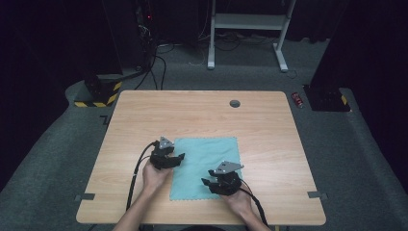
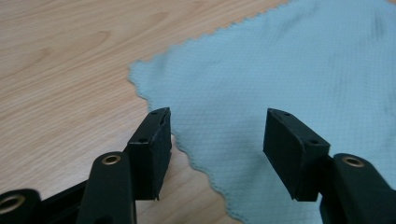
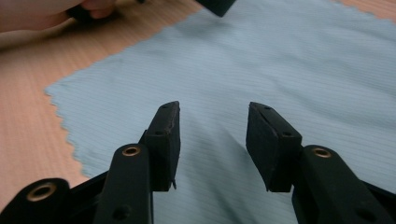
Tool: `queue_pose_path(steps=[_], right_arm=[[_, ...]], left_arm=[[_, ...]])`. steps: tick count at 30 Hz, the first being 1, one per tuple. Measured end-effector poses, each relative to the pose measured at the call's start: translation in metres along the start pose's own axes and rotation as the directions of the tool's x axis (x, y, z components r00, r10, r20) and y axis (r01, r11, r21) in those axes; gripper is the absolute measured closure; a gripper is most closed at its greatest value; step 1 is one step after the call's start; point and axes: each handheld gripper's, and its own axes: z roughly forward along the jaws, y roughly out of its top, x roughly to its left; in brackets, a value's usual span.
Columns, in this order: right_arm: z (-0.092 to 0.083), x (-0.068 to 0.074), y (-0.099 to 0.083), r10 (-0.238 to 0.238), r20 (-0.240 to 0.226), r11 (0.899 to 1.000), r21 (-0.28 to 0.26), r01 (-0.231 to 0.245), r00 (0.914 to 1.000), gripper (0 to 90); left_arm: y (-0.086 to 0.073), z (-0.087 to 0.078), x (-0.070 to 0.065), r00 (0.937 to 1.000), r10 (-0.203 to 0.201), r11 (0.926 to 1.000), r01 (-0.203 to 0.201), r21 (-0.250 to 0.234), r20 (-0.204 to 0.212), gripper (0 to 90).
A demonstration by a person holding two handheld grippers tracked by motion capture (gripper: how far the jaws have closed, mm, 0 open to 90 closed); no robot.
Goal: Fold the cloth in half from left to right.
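A light teal cloth [image 1: 207, 163] lies flat on the wooden table [image 1: 192, 115], with a wavy cut edge. My left gripper [image 1: 179, 158] sits at the cloth's left edge, open. In the left gripper view its jaws [image 2: 217, 126] straddle the cloth's [image 2: 289, 70] edge near a corner, with nothing pinched. My right gripper [image 1: 208, 177] hovers over the near right part of the cloth, open. In the right gripper view its jaws [image 3: 212, 126] stand apart above the cloth [image 3: 280, 70], and the pads do not press on it. The other hand [image 3: 37, 14] shows far off at the top left.
A round grommet hole [image 1: 235, 103] sits near the table's far edge. Tape marks [image 1: 317, 195] lie at the near corners. A white desk frame [image 1: 248, 21] stands on the carpet beyond the table, and a small red object [image 1: 298, 99] lies by the far right corner.
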Motion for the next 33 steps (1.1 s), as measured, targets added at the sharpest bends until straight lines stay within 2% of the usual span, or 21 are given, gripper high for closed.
queue_pose_path(steps=[3,4,5,7,12,14,16,20,26,27,30,33], right_arm=[[0.004,0.01,0.003,-0.019,-0.027,1.0,0.001,0.019,0.9995,57.3],[0.005,0.013,0.004,-0.026,-0.031,1.0,0.001,0.026,0.9992,57.7],[0.007,0.017,0.005,-0.049,-0.032,0.999,-0.004,0.049,0.9983,58.0],[0.008,0.024,0.007,-0.056,-0.039,0.998,-0.018,0.055,0.9977,58.8],[0.016,0.041,0.014,-0.073,-0.102,0.997,-0.027,0.071,0.9921,60.2],[0.022,0.049,0.015,-0.092,-0.127,0.996,-0.022,0.09,0.9876,61.1],[0.027,0.055,0.016,-0.105,-0.143,0.994,-0.015,0.104,0.9841,62.2],[0.034,0.069,0.019,-0.147,-0.17,0.989,-0.007,0.148,0.9743,63.5],[0.041,0.083,0.027,-0.186,-0.192,0.982,-0.007,0.188,0.9636,63.5],[0.043,0.085,0.028,-0.196,-0.197,0.98,-0.001,0.2,0.9606,63.4],[0.048,0.09,0.03,-0.215,-0.201,0.975,0.018,0.223,0.9557,62.9],[0.053,0.095,0.031,-0.25,-0.187,0.965,0.028,0.26,0.9501,62.7]], left_arm=[[0.007,0.0,0.004,0.9999,-0.001,1.0,0.001,-0.003,-0.015,41.8],[0.009,0.0,0.007,0.9998,-0.019,0.9997,0.019,-0.015,-0.011,42.3],[0.012,0.001,0.009,0.9996,-0.027,0.9996,0.027,0.0,-0.012,42.2],[0.017,0.004,0.011,0.9994,-0.022,0.9997,0.022,0.007,-0.025,40.7],[0.026,0.009,0.018,0.9986,-0.044,0.9989,0.045,0.011,-0.029,40.0],[0.026,0.011,0.023,0.9965,-0.078,0.9969,0.078,-0.012,-0.029,41.2],[0.025,0.014,0.027,0.9944,-0.1,0.995,0.1,-0.006,-0.035,41.5],[0.022,0.021,0.032,0.9917,-0.111,0.9938,0.112,0.003,-0.064,42.4],[0.022,0.025,0.037,0.988,-0.138,0.9902,0.136,-0.031,-0.07,43.9],[0.022,0.025,0.038,0.9882,-0.137,0.9903,0.135,-0.032,-0.068,44.0],[0.03,0.028,0.036,0.9928,-0.099,0.9949,0.1,0.012,-0.067,43.5],[0.029,0.03,0.034,0.9931,-0.086,0.9963,0.086,0.001,-0.08,44.2]])
